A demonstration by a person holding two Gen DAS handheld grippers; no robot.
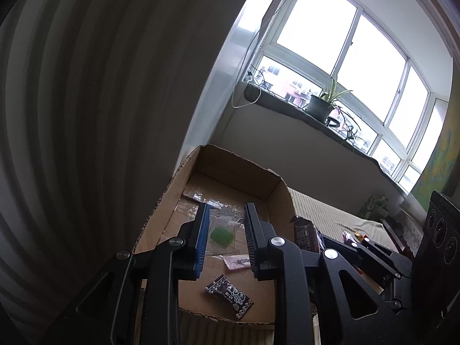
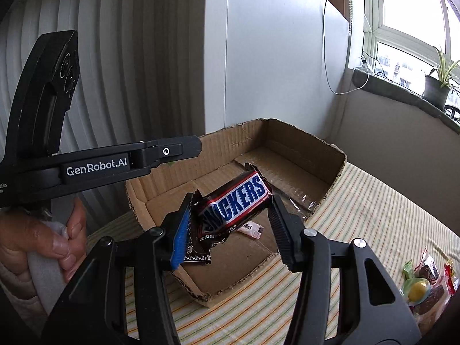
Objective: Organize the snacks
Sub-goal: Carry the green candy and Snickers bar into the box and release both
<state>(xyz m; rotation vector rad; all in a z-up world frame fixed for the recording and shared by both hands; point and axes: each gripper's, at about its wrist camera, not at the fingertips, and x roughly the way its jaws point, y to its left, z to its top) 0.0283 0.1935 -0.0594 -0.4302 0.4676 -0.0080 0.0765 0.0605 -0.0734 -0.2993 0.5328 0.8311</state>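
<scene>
A shallow cardboard box [image 1: 227, 161] stands on a striped cloth; it also shows in the right wrist view [image 2: 287, 141]. My left gripper [image 1: 225, 224] is open above the box, with a clear packet holding a green candy [image 1: 220, 234] between its fingers, seemingly loose. A dark patterned packet [image 1: 230, 296] and a pink packet [image 1: 237, 261] lie on the box floor. My right gripper [image 2: 230, 212] is shut on a Snickers bar [image 2: 235, 198] and holds it above the box's near half. That bar also shows at the box's right wall in the left wrist view [image 1: 306, 234].
Several loose snacks [image 2: 425, 284] lie on the striped cloth [image 2: 373, 215] at the right. A ribbed white wall stands behind the box on the left. A windowsill with a potted plant [image 1: 320, 106] runs along the back. The left gripper's body [image 2: 95, 164] hangs over the box's left side.
</scene>
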